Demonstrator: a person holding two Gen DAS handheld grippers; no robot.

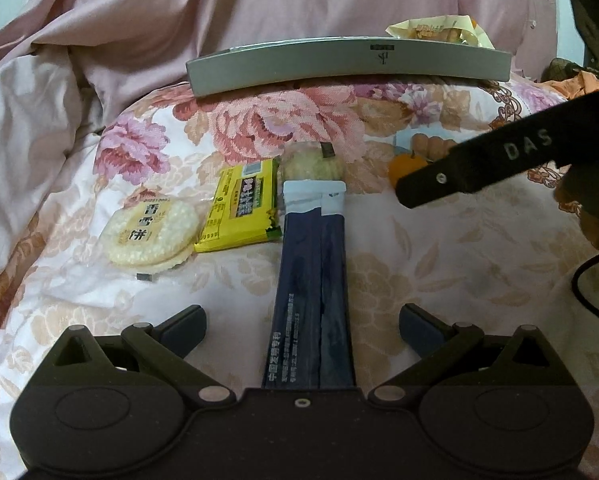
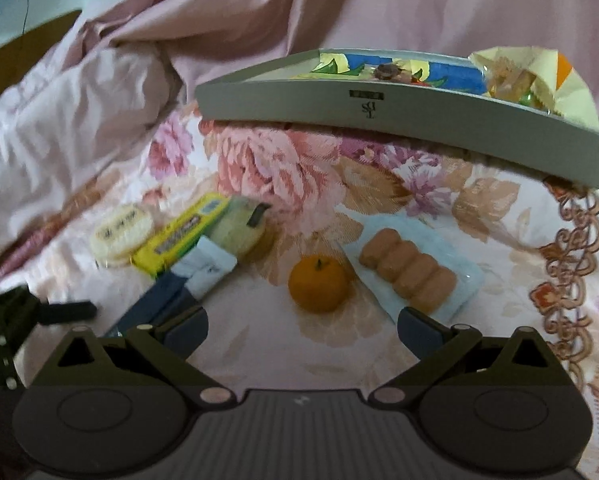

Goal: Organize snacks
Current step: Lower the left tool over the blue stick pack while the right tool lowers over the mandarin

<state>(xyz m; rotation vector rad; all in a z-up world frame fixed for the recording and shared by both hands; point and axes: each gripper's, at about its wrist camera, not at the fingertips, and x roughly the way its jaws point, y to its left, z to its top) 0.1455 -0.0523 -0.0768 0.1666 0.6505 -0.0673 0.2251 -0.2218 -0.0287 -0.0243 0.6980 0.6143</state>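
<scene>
My left gripper (image 1: 303,328) is open over the bed, and two dark blue stick packets (image 1: 311,280) with pale ends lie between its fingers, untouched. Beyond them are a yellow packet (image 1: 243,208), a round rice cracker (image 1: 151,232) and a pale round cake (image 1: 311,162). My right gripper (image 2: 303,328) is open and holds nothing. Just ahead of it sit an orange (image 2: 318,283) and a clear pack of brown cakes (image 2: 411,276). The grey tray (image 2: 379,120) at the back holds several wrapped snacks (image 2: 539,80).
Everything rests on a floral bedspread (image 2: 299,172), with a rumpled pink quilt (image 2: 99,100) behind and to the left. One black finger (image 1: 459,172) of my right gripper crosses the left wrist view near the orange (image 1: 409,164). A black cable (image 1: 587,296) runs at the right edge.
</scene>
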